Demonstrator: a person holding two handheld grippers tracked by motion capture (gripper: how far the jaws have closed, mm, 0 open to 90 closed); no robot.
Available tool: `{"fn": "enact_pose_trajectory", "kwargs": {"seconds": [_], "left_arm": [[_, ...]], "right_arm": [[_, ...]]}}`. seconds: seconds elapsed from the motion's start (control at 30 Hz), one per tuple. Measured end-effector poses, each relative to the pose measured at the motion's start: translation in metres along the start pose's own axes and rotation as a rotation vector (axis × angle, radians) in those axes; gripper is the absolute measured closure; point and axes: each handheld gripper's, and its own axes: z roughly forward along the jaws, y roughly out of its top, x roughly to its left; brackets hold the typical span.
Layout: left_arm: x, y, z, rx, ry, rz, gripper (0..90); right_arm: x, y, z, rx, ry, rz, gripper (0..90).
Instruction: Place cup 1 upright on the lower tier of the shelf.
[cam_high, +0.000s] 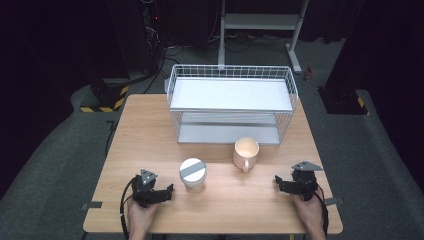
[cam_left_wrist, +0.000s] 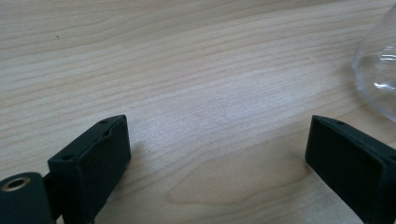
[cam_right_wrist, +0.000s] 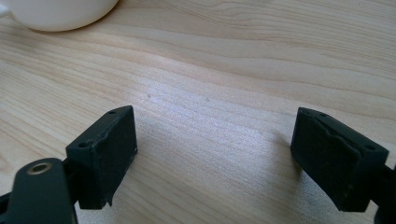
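A clear jar with a white and grey lid (cam_high: 192, 173) stands on the wooden table (cam_high: 150, 135) near its front. A cream mug (cam_high: 245, 153) stands to its right, handle toward me. My left gripper (cam_high: 169, 190) rests low at the front left, just left of the jar, jaws wide apart with nothing between them. In the left gripper view (cam_left_wrist: 219, 154) the jar's glass edge (cam_left_wrist: 378, 79) shows at the right. My right gripper (cam_high: 278, 182) sits at the front right, open and empty. The mug's base (cam_right_wrist: 60, 11) shows at the top left of the right gripper view (cam_right_wrist: 215, 154).
A white wire rack (cam_high: 232, 102) with two shelves stands at the back of the table, behind the mug and jar. Bare wood lies between the rack and both grippers. Strips of tape mark the table's front corners (cam_high: 92, 205).
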Motion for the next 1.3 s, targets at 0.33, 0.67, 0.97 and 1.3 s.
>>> {"fn": "enact_pose_trajectory", "kwargs": {"seconds": [0.33, 0.67, 0.97, 1.3], "left_arm": [[-0.009, -0.005, -0.016, -0.024, -0.01, 0.022, 5.4], [-0.029, -0.011, -0.028, -0.032, -0.06, 0.044, 5.7], [-0.04, -0.011, -0.033, -0.053, -0.081, 0.067, 5.4], [-0.057, -0.009, -0.033, -0.054, -0.114, 0.097, 5.3]], "right_arm": [[0.0, 0.0, 0.0, 0.0, 0.0, 0.0, 14.6], [0.0, 0.0, 0.0, 0.0, 0.0, 0.0, 14.6], [0.0, 0.0, 0.0, 0.0, 0.0, 0.0, 14.6], [0.0, 0.0, 0.0, 0.0, 0.0, 0.0, 14.6]]}}
